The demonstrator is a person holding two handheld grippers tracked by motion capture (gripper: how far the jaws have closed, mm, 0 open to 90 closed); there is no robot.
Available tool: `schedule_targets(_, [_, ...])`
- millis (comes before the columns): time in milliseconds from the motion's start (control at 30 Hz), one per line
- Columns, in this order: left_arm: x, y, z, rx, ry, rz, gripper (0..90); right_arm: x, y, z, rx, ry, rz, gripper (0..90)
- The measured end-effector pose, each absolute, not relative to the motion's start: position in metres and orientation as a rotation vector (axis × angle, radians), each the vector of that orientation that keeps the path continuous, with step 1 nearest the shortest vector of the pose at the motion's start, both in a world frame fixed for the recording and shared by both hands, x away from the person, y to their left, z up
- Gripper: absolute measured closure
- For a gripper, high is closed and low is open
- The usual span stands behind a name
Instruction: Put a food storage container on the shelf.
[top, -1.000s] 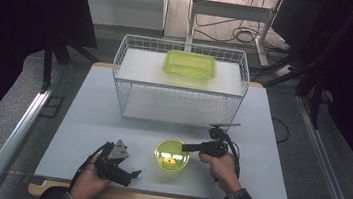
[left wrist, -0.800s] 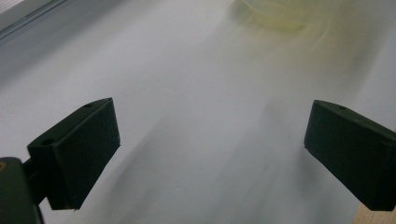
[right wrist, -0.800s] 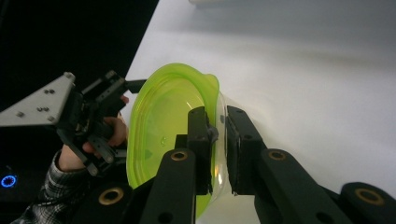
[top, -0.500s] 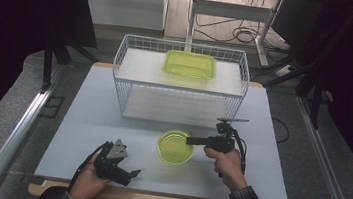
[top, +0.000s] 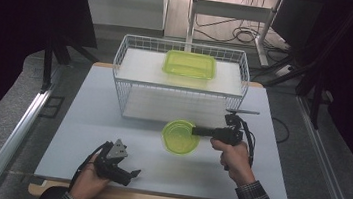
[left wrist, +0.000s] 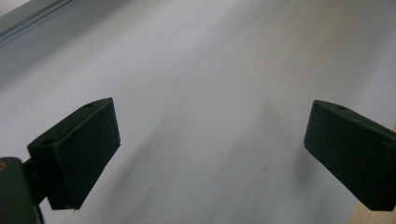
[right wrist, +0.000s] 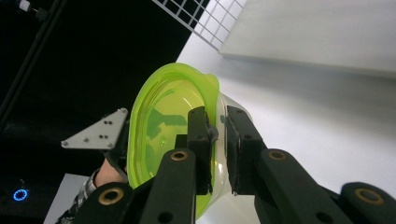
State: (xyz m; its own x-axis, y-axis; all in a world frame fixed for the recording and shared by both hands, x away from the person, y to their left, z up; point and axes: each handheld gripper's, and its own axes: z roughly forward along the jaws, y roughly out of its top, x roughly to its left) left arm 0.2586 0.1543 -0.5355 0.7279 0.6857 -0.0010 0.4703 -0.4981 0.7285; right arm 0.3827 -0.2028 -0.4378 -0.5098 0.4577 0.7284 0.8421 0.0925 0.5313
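Right gripper view: right claw (right wrist: 218,154) clamped on the green bowl's (right wrist: 163,121) rim, bowl tipped on edge, lifted clear above the worktop (top: 87,114) just before the wire basket (top: 129,99). Left claw (top: 132,174) gapes, near the front edge.

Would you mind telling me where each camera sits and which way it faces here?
High view: above the person's side, facing forward and down on the table; both forearms show.
Left gripper view: on the left gripper, facing bare tabletop; open jaws show.
Right gripper view: on the right gripper, facing the green bowl it clamps.
Shared: high and right views both show the bowl and wire basket.
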Motion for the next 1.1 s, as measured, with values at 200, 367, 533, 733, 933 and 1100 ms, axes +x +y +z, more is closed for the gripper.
schedule_targets(200, [0.258, 0.154, -0.535, 2.19, 0.867, 0.375, 3.4, 0.386, -0.205, -0.422, -1.275, -1.994, -1.422, 80.9])
schedule_targets(367, [0.259, 0.154, -0.535, 2.191, 0.868, 0.375, 3.4, 0.389, -0.207, -0.407, -1.267, -1.998, -1.466, 80.9])
schedule_targets(533, [0.259, 0.154, -0.535, 2.189, 0.868, 0.375, 3.4, 0.393, -0.207, -0.394, -1.267, -1.991, -1.483, 80.9])
schedule_targets(733, [0.259, 0.154, -0.536, 2.193, 0.867, 0.373, 3.4, 0.397, -0.206, -0.383, -1.266, -1.985, -1.504, 80.9])
schedule_targets(933, [0.259, 0.154, -0.536, 2.198, 0.869, 0.375, 3.4, 0.4, -0.206, -0.371, -1.263, -1.984, -1.527, 80.9])
schedule_targets(1100, [0.259, 0.154, -0.536, 2.198, 0.87, 0.375, 3.4, 0.403, -0.207, -0.358, -1.258, -1.979, -1.555, 80.9])
